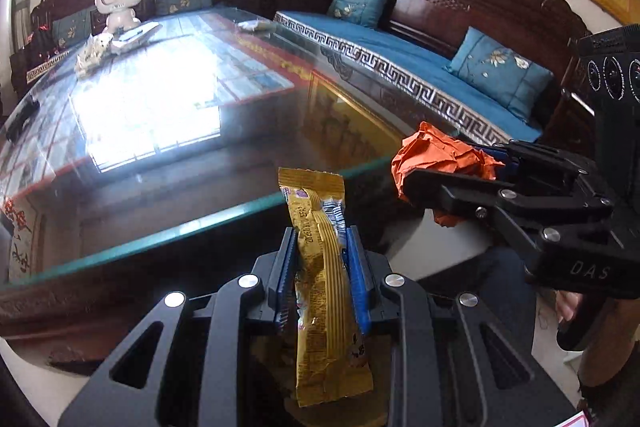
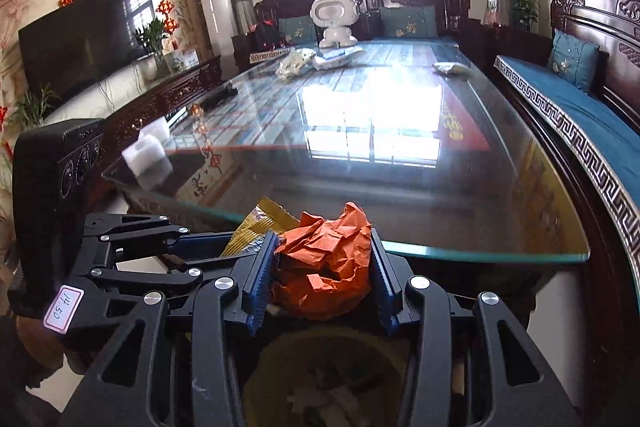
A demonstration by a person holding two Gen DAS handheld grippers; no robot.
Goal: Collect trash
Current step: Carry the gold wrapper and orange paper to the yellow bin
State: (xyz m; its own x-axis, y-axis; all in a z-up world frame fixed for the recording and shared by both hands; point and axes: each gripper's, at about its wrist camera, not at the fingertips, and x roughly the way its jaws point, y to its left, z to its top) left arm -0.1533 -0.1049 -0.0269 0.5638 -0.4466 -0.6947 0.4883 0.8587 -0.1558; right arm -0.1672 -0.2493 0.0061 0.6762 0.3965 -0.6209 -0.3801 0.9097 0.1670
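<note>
My left gripper is shut on a yellow snack wrapper, held upright just off the near edge of the glass table. My right gripper is shut on a crumpled orange paper ball. In the left wrist view the right gripper with the orange ball is close on the right. In the right wrist view the left gripper and the yellow wrapper sit just to the left. Below the right gripper a round bin opening shows with trash inside.
On the glass table far end stand a white robot toy, crumpled wrappers and a pale packet. A white tissue lump lies at the left edge. A blue-cushioned wooden sofa runs along the right; a TV is at left.
</note>
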